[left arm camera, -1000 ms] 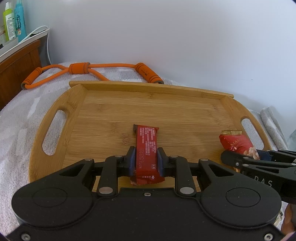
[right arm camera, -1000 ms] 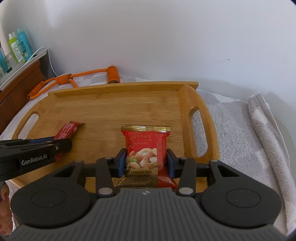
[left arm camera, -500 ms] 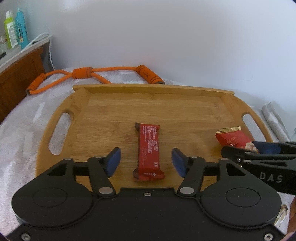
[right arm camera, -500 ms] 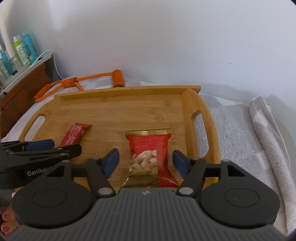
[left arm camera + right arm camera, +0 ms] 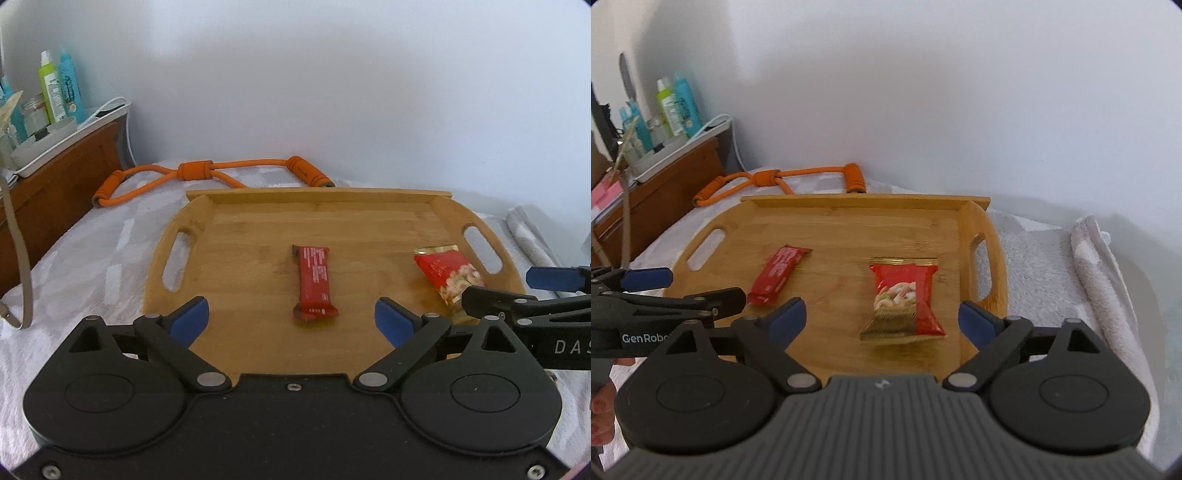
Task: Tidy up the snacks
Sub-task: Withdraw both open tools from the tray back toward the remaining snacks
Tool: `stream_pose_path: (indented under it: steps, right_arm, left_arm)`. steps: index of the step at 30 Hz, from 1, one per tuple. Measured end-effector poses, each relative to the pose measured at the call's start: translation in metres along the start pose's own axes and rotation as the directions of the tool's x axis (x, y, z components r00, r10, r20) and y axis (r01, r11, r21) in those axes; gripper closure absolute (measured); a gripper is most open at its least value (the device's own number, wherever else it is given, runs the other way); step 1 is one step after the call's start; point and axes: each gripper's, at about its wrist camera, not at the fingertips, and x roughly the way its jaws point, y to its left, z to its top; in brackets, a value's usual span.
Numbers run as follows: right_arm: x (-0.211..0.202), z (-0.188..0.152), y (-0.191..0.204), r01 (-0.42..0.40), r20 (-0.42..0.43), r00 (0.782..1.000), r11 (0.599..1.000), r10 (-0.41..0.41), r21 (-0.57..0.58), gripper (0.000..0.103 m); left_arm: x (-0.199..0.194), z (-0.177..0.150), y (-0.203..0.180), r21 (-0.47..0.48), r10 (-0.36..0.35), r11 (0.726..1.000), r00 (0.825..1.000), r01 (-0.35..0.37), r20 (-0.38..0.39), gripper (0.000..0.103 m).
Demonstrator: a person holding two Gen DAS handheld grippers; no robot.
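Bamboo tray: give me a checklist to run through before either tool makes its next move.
1. Red snack bar lies flat on the bamboo tray, free of the left tool: ok.
2. Nut packet lies on the tray, free of the right tool: ok.
3. Both tools open, nothing between the fingers: ok.
4. Bar and packet lie apart, not overlapping: ok.
5. Both snacks inside the tray's rim: ok.
6. More snacks waiting off the tray: cannot tell; only the orange resistance band and a folded towel show on the bed.
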Motion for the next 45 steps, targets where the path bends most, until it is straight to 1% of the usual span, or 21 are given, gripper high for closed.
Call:
stream_pose_path:
  steps: [1, 3, 8, 16, 20, 26, 32, 38, 45]
  right_arm:
    - [-0.006, -0.002, 0.002, -0.001, 0.009, 1.000, 1.000, 0.002, -0.010, 0.002]
    - [-0.015, -0.008, 0.006, -0.005, 0.025, 1.000, 1.000, 0.005, -0.024, 0.000]
    - [-0.036, -0.022, 0.017, -0.009, 0.044, 0.999, 0.998, 0.011, -0.057, 0.000]
    - [-0.063, -0.047, 0.032, 0.002, 0.071, 0.997, 0.994, 0.006, -0.105, 0.000]
    - [-0.071, -0.063, 0.037, 0.013, 0.079, 0.997, 0.993, -0.004, -0.115, 0.000]
    - [-0.076, -0.088, 0.045, 0.025, 0.055, 0.998, 0.993, -0.019, -0.117, 0.000]
    - [-0.077, -0.109, 0.053, 0.028, 0.021, 0.999, 0.990, -0.026, -0.136, 0.000]
    - [-0.080, -0.122, 0.059, 0.026, -0.007, 1.000, 0.987, -0.027, -0.156, 0.000]
    - [-0.080, -0.132, 0.061, 0.029, -0.037, 0.999, 0.990, -0.034, -0.137, 0.000]
  left_arm:
    - [-0.006, -0.003, 0.000, -0.001, -0.002, 1.000, 1.000, 0.002, 0.007, 0.006]
    - [-0.017, -0.008, 0.001, 0.006, -0.005, 1.000, 1.000, 0.005, 0.025, 0.005]
    - [-0.040, -0.026, 0.002, 0.035, -0.004, 0.999, 0.999, 0.003, 0.046, 0.004]
    - [-0.066, -0.057, 0.011, 0.021, -0.023, 1.000, 0.998, 0.022, 0.055, 0.003]
    - [-0.075, -0.073, 0.014, 0.015, -0.019, 1.000, 0.998, 0.018, 0.064, 0.002]
    - [-0.081, -0.095, 0.016, 0.027, -0.024, 0.999, 0.998, 0.023, 0.057, 0.002]
    - [-0.081, -0.109, 0.017, 0.024, -0.024, 0.999, 0.999, 0.023, 0.037, 0.002]
    - [-0.080, -0.120, 0.020, 0.018, -0.015, 1.000, 1.000, 0.015, 0.018, 0.002]
    - [-0.078, -0.131, 0.025, 0.005, -0.005, 1.000, 1.000, 0.005, 0.001, 0.002]
